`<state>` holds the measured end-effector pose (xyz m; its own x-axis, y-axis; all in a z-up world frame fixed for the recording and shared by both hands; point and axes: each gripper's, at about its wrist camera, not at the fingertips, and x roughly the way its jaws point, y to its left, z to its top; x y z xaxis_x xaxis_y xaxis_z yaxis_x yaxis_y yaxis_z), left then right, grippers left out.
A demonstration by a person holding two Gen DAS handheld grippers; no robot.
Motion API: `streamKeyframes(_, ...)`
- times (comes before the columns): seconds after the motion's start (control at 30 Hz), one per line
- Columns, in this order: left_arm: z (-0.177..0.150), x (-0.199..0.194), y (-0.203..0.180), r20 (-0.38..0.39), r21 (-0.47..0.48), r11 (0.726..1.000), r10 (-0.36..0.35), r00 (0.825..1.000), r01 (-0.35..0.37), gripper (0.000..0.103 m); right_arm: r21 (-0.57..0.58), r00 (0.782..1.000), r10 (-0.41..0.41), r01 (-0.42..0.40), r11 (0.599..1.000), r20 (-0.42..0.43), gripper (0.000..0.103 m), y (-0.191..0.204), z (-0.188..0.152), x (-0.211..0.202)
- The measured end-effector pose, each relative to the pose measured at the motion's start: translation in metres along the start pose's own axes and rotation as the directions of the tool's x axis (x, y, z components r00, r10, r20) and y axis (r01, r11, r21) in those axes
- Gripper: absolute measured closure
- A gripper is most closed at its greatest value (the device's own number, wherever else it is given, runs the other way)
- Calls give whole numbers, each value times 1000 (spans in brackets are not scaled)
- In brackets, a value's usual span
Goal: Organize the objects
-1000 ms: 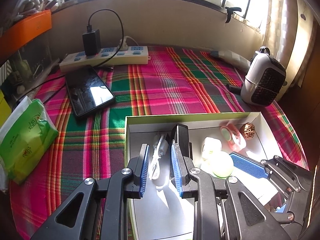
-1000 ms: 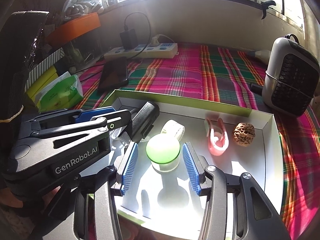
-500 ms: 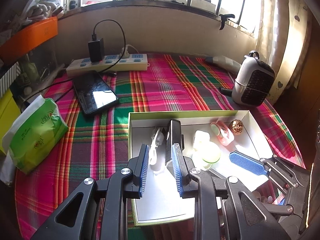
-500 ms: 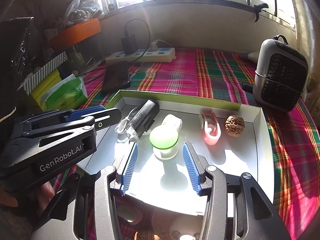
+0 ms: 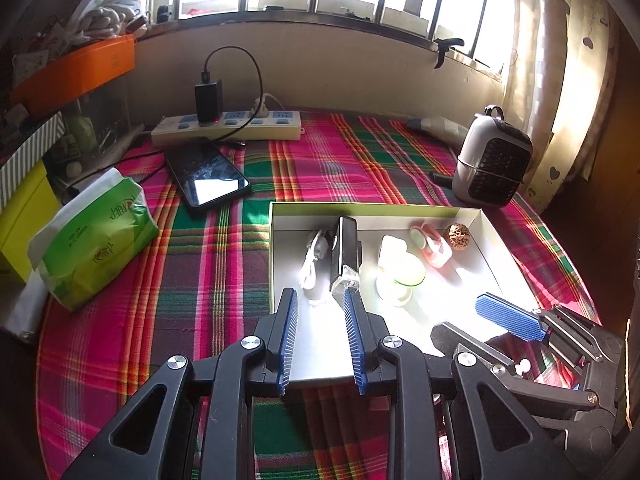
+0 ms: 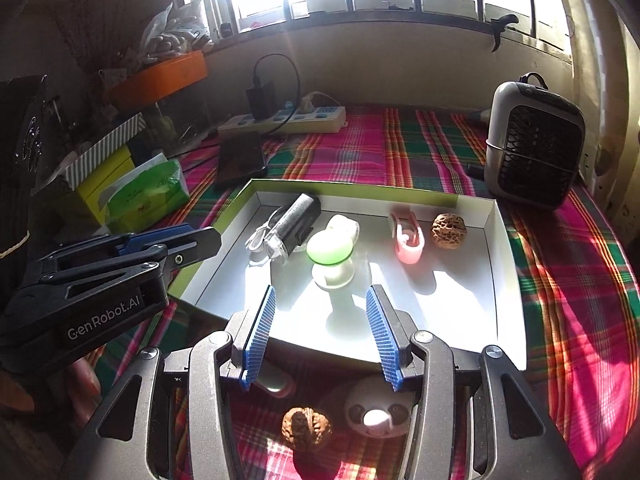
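Your left tool [image 5: 320,336] hangs over the near edge of the white tray [image 5: 496,236], its blue pads a narrow gap apart with nothing between them. Your right tool [image 6: 320,332] stands wider, also empty, aimed at the middle of the same tray.

The tray sits on the plaid-covered worktop [image 5: 340,160]. Inside it, from the left as your left camera sees it: a coiled white cable [image 5: 314,256] against the left wall, a black power bank [image 5: 345,252] just beside it, a small white case [image 5: 394,250], a green-topped round lamp [image 6: 330,252] standing upright nearer you, a pink clip-like item [image 6: 407,240], and a walnut [image 6: 449,231] close to the far right corner.

Outside the tray, below your right tool on the near side, lie a second walnut [image 6: 306,428] and a small panda-faced item [image 6: 378,410], the two apart from each other. What the pale rounded thing next to them is, you cannot tell from here.

Farther back on the cloth: a dark smartphone [image 5: 208,178], a power strip [image 5: 228,128] with a black charger plugged in, a green tissue pack [image 5: 94,236] at the left, and a small grey heater [image 5: 494,166] at the right.
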<state>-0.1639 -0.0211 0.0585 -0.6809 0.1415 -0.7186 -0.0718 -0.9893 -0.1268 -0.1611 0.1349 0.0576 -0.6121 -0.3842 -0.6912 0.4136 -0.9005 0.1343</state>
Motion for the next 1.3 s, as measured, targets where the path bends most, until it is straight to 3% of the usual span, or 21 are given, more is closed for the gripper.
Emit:
streamKeyframes(0.4,-28,-24,-5,22,16,1000,4,1000,-5,78,12,999,-13,13,1000,39,54,-3,-18,-26)
streamKeyframes(0.9,-58,-29,-15,-15,16,995,-103,995,103,76,32,992,-105,103,994,66,54,-29,-48,-54)
streamKeyframes(1.3,-71,-21,-41,-80,64,978,-195,978,200,74,98,990,-136,132,986,34,54,-57,-68,-58)
